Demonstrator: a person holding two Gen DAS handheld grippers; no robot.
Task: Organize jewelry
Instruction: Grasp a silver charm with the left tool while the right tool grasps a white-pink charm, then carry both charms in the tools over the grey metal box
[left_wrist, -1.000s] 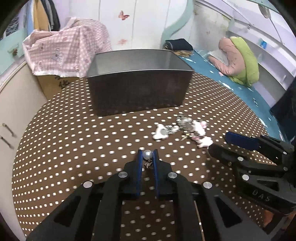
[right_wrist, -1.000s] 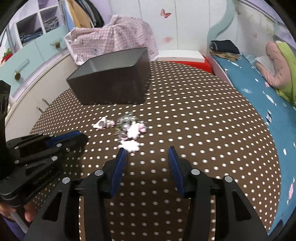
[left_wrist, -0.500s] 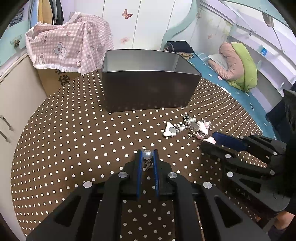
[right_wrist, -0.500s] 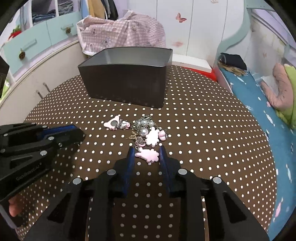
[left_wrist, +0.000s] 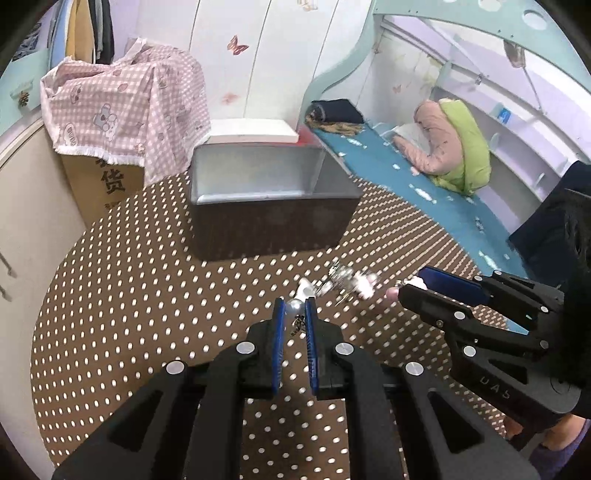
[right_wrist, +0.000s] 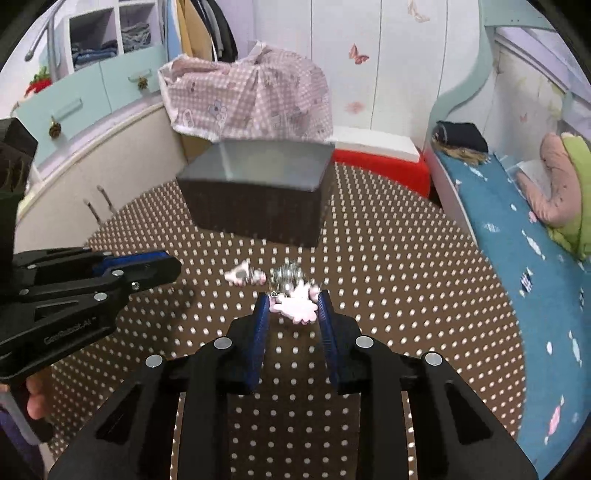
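My left gripper (left_wrist: 294, 310) is shut on a small silver bead charm (left_wrist: 294, 305) and holds it above the dotted table; it also shows in the right wrist view (right_wrist: 147, 264). My right gripper (right_wrist: 293, 308) is shut on a pink paw-shaped charm (right_wrist: 297, 309); it shows from the side in the left wrist view (left_wrist: 413, 286). A heap of pink and silver jewelry (right_wrist: 286, 277) lies just beyond it, seen blurred in the left wrist view (left_wrist: 349, 282). A separate pink charm (right_wrist: 240, 276) lies left of the heap. The dark open box (left_wrist: 273, 218) stands behind (right_wrist: 255, 206).
The round table has a brown cloth with white dots (left_wrist: 129, 295). A cardboard box under a pink checked cloth (left_wrist: 122, 110) stands behind the table, a cabinet (right_wrist: 92, 173) to the left, a bed with blue sheet (right_wrist: 517, 240) to the right.
My right gripper moved forward to the heap and closed on the pink paw charm. Both grippers rose, so the box interior shows more. The left gripper kept its bead charm.
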